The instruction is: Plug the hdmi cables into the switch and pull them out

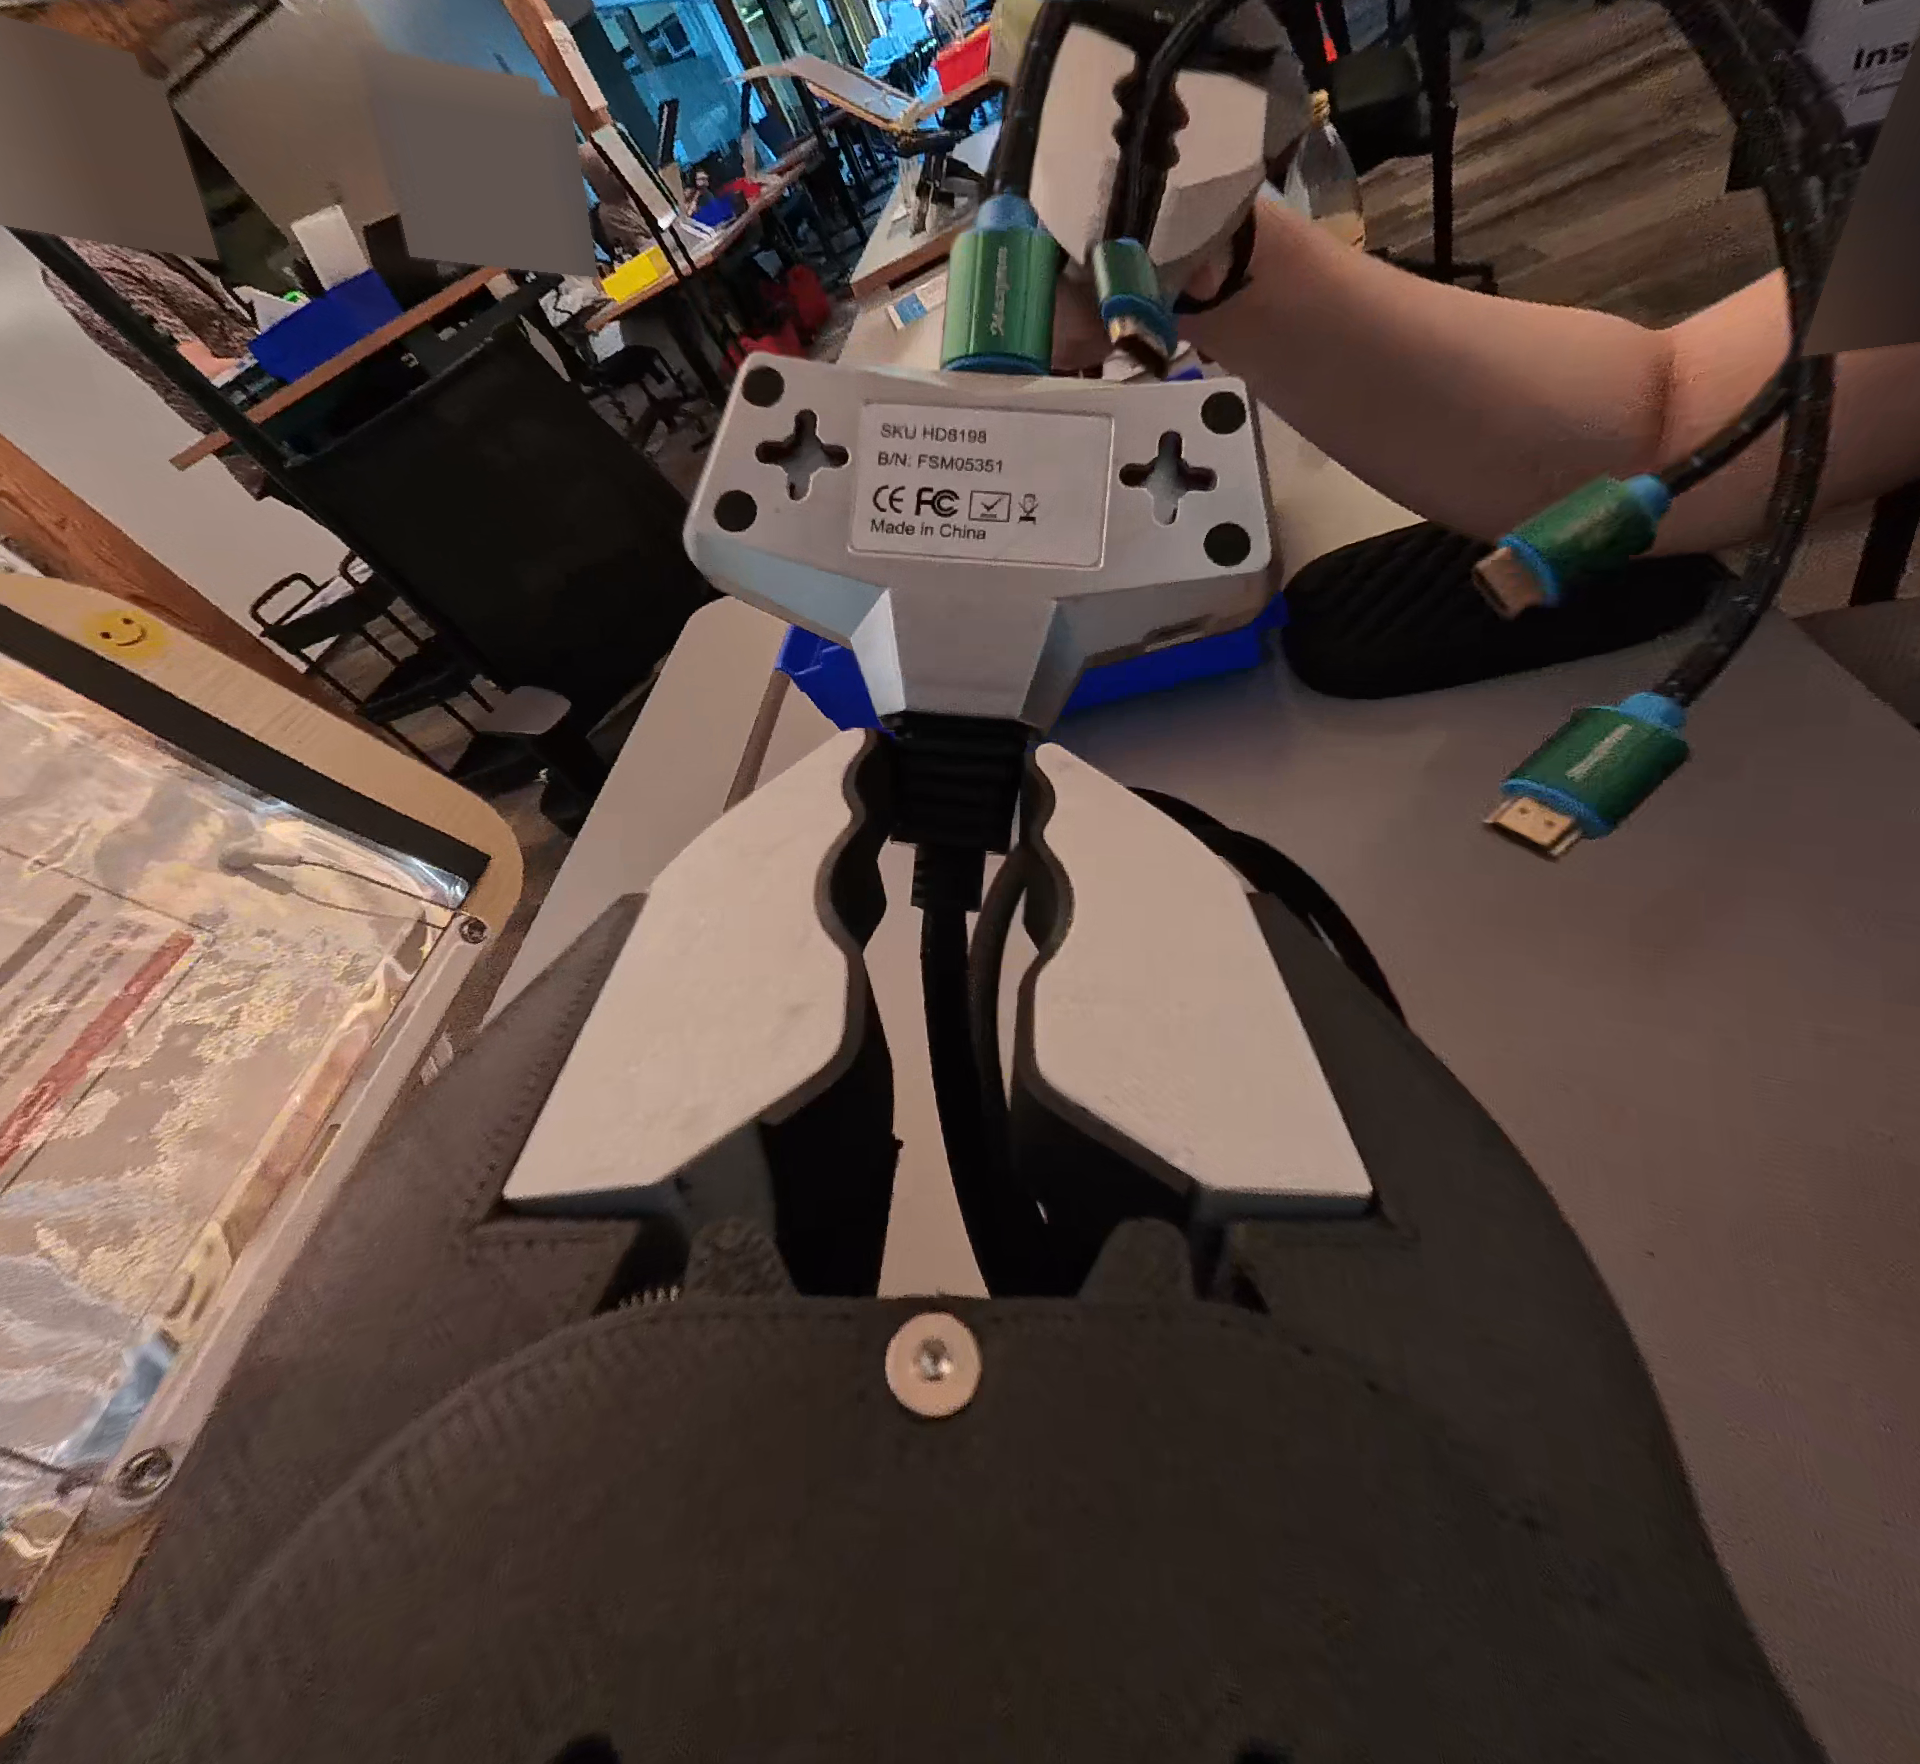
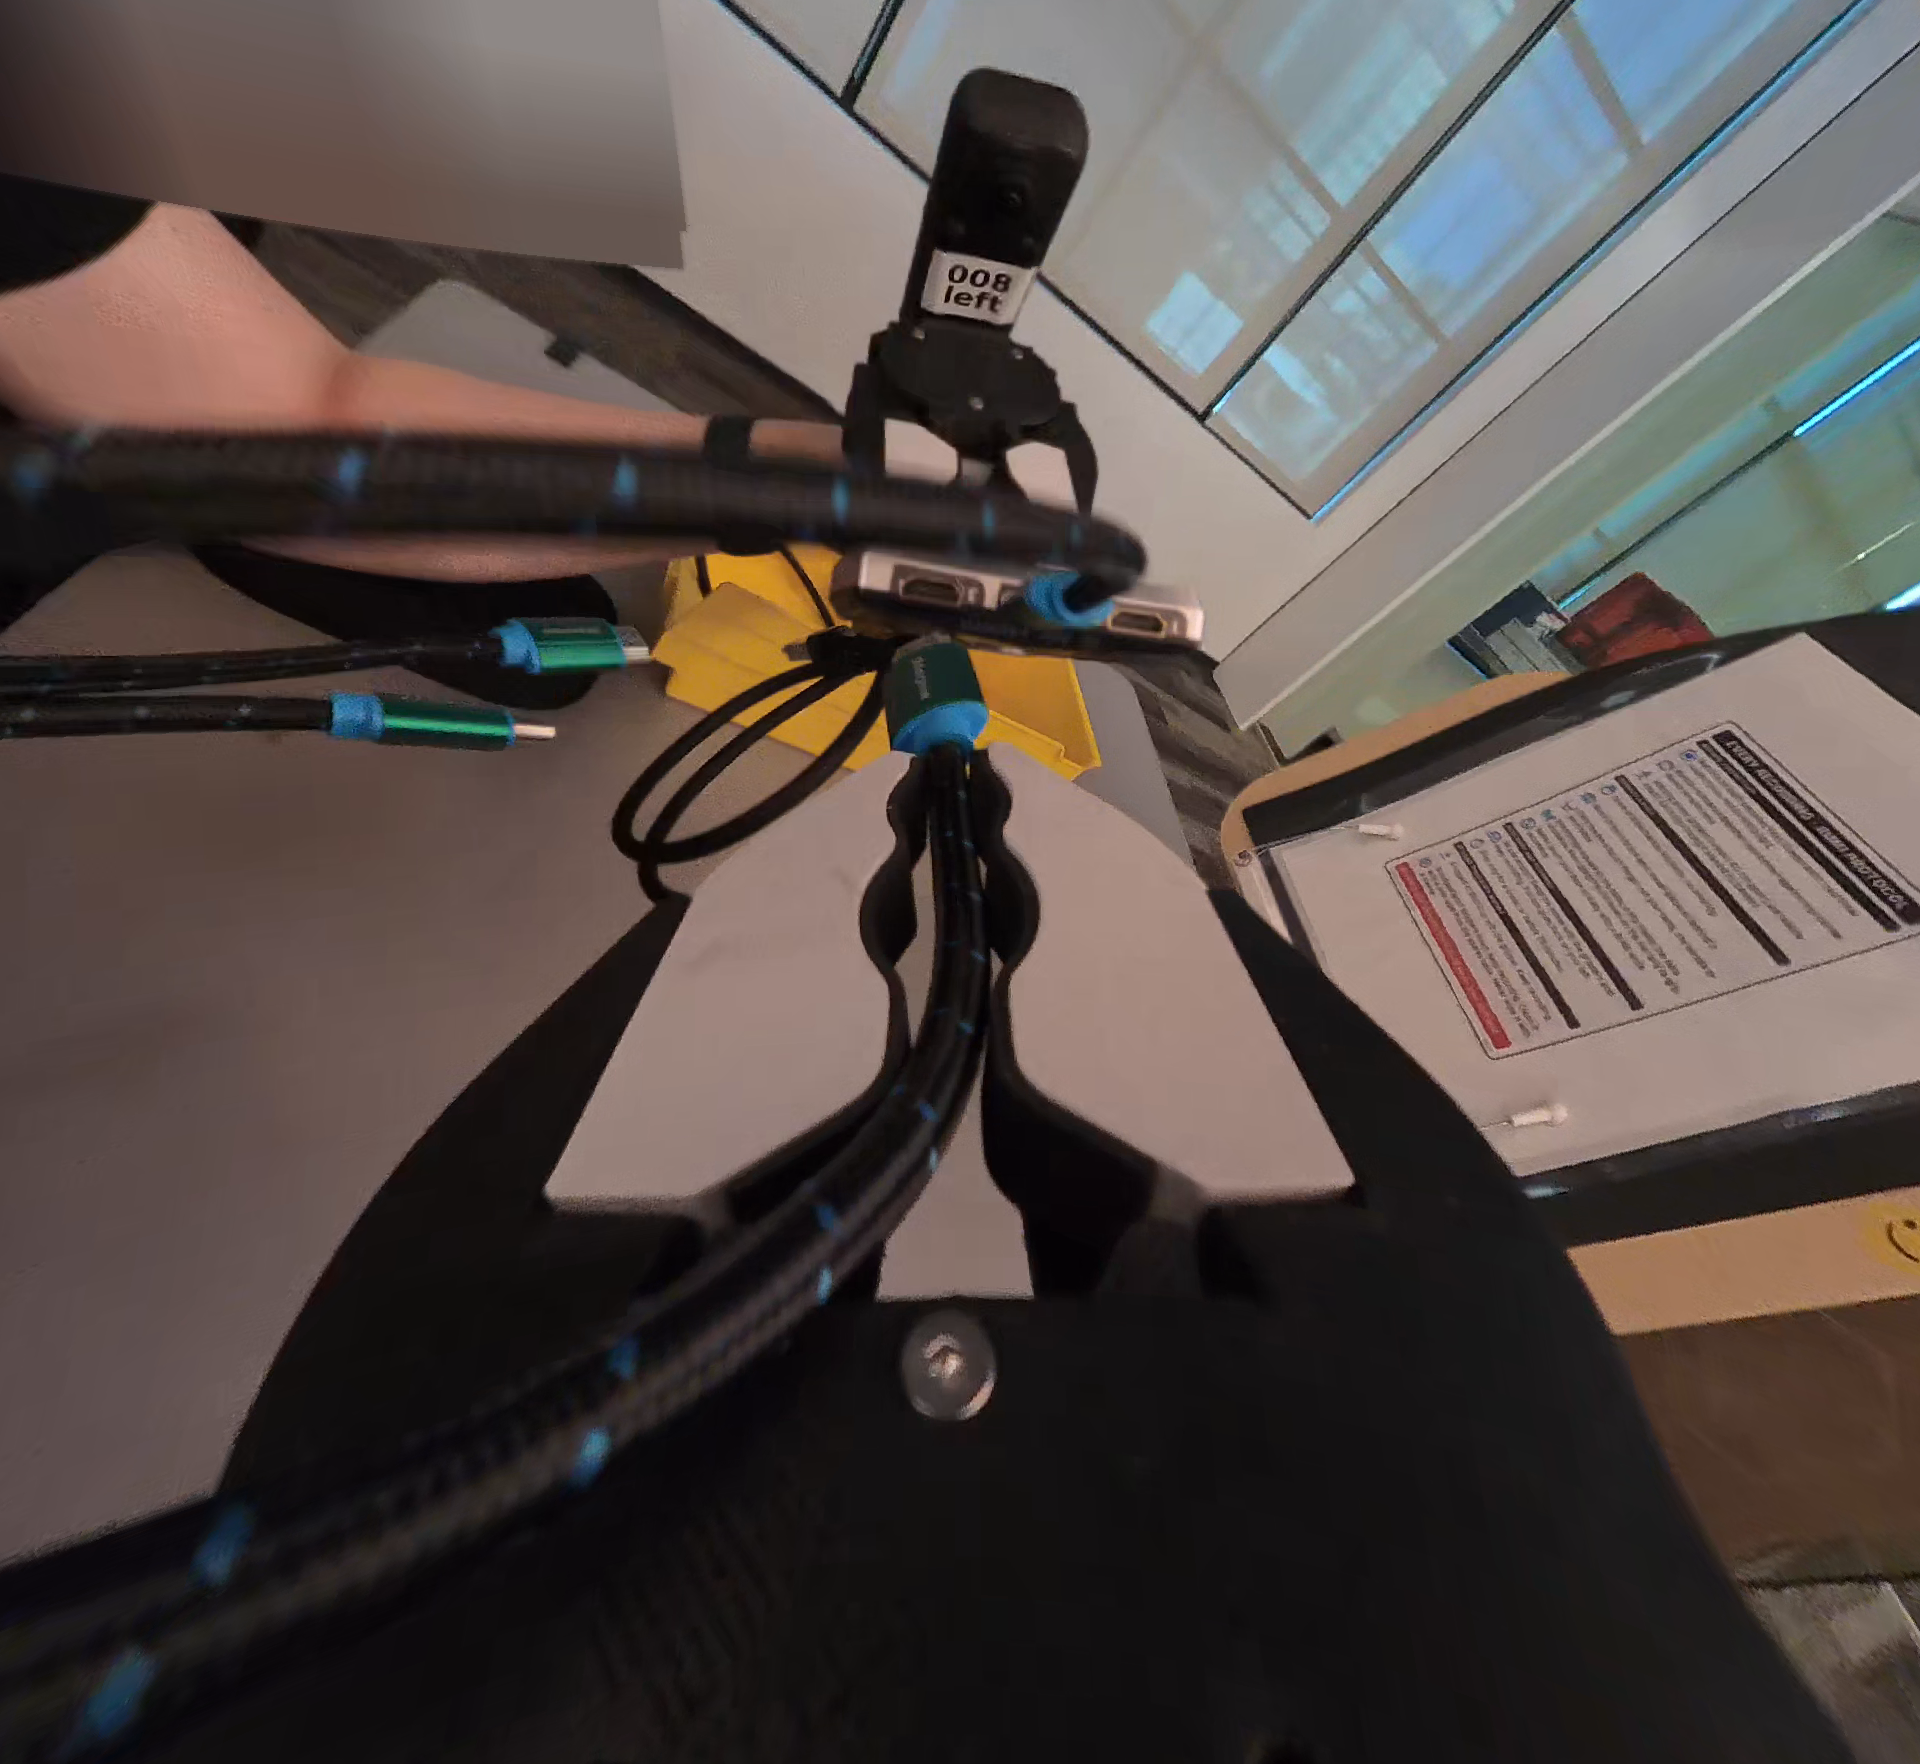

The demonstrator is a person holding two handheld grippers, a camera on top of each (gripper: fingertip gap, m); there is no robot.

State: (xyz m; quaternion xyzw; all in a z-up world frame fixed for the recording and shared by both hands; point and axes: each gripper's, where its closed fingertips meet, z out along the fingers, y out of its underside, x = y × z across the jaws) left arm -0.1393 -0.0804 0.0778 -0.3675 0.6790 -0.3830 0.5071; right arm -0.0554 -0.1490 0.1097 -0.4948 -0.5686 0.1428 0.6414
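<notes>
So the left gripper (image 1: 948, 805) is clamped on the black ribbed strain relief of the switch (image 1: 977, 530), right where its own black cable comes out. That keeps the silver switch up off the grey table (image 1: 1455, 1039), directly ahead of the fingertips, underside facing the camera. There's a white sticker (image 1: 977, 486) on that underside with some printed codes and compliance marks, plus two cross-shaped mounting slots.

The right gripper (image 2: 948, 784) is squeezed around the braided black-and-blue hdmi cable (image 2: 935, 1039) just behind its green plug (image 2: 928, 684), which has small lettering down its side, too blurry to make out. From the left wrist view, one green plug (image 1: 1000, 293) sits in the switch's far edge, and the one the right gripper holds (image 1: 1132, 301) is tilted right at the next port. Two loose plugs (image 1: 1590, 769) hang to the right over the table. A laminated sheet (image 2: 1642, 883) lies nearby.
</notes>
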